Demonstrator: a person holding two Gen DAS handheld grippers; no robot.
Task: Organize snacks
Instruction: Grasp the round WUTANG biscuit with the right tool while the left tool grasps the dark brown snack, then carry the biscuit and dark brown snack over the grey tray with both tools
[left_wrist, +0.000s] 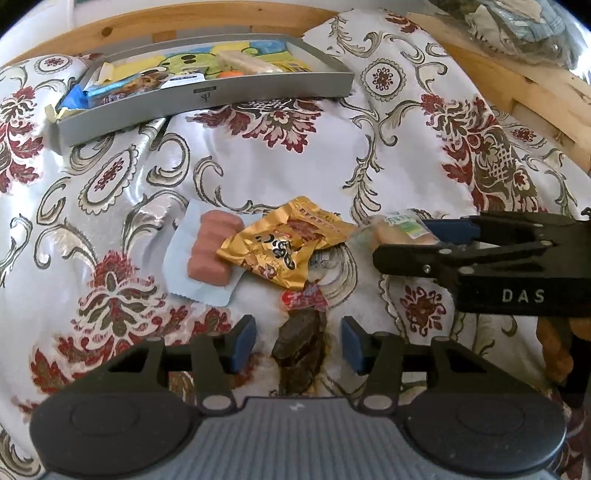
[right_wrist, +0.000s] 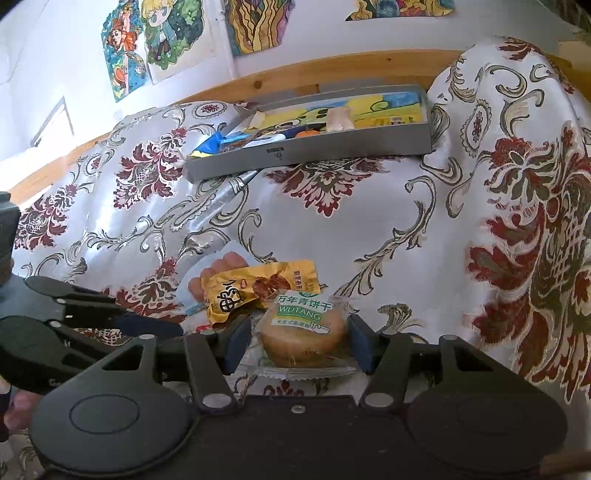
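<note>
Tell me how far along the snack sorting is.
Partly done. The grey tray already holds several snacks. In hand: the right gripper has its jaws open around the biscuit pack, not yet closed. Left: the gold packet, sausage pack and dark packet between the open left gripper jaws.

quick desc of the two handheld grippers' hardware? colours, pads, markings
Both match: matte black linkage arms with silver pivot pins, two round black discs at the base, and blue pads on the fingertips. The left gripper has a ribbed grey body plate; the right gripper has a plain black plate. Seen from the left wrist camera, the right unit's side reads "DAS" in white. No cables or sleeves visible.
</note>
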